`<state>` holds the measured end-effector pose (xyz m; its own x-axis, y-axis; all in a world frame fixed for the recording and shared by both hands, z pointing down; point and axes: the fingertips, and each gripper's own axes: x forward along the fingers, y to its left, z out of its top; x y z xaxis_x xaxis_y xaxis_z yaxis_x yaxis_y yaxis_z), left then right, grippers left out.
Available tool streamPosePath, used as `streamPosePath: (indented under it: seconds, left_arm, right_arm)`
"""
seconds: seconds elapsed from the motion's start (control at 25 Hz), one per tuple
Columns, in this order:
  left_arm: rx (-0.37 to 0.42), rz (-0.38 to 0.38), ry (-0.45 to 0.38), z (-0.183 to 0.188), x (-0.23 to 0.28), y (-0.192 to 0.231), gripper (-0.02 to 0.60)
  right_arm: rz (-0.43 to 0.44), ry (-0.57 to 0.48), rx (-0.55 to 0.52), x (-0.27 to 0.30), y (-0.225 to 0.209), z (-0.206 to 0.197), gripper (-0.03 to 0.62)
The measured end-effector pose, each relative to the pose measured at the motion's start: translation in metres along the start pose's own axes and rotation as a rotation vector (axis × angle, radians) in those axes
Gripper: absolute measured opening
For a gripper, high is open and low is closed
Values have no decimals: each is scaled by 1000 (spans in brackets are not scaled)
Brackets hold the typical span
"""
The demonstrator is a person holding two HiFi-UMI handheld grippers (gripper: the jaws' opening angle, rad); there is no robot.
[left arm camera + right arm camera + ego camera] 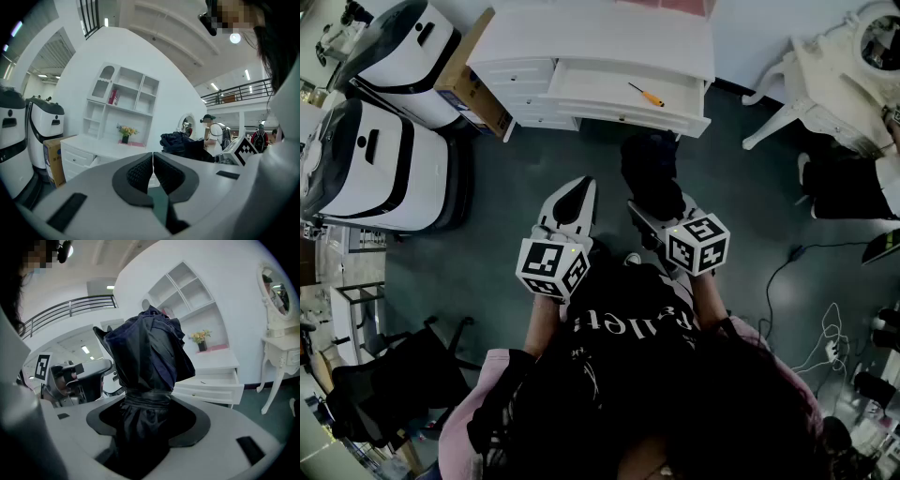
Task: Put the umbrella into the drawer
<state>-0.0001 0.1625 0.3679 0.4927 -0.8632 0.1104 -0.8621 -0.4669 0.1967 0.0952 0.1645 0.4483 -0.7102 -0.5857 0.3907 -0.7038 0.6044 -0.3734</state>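
A folded dark umbrella (649, 169) stands up out of my right gripper (659, 214), which is shut on its strapped lower part (146, 401) with the jaws standing wide around the bundle. The canopy (149, 350) fills the middle of the right gripper view. Ahead is a white dresser (591, 37) with one drawer (623, 114) pulled open; an orange-handled screwdriver (647, 95) lies in it. The drawer (213, 386) lies beyond the umbrella to its right. My left gripper (575, 192) is shut and empty beside the right one, its pads (140, 171) meeting.
Two white machines (384, 169) and a cardboard box (473, 89) stand left of the dresser. A white chair (820, 75) is at the right, a black chair (394, 375) at the lower left. Cables (825, 337) lie on the dark floor. People stand far off (216, 133).
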Motion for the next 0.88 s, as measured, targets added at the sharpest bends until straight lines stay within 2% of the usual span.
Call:
streamPosePath:
  seconds: [0.4,0.88]
  left_arm:
    - [14,0,0,2,2,-13,17]
    - [-2,-22,39,-12,13,-39,17]
  right_arm:
    - [2,-9,-1,-11,-4,0,288]
    - [-13,-19,70,-37,-24,-12,288]
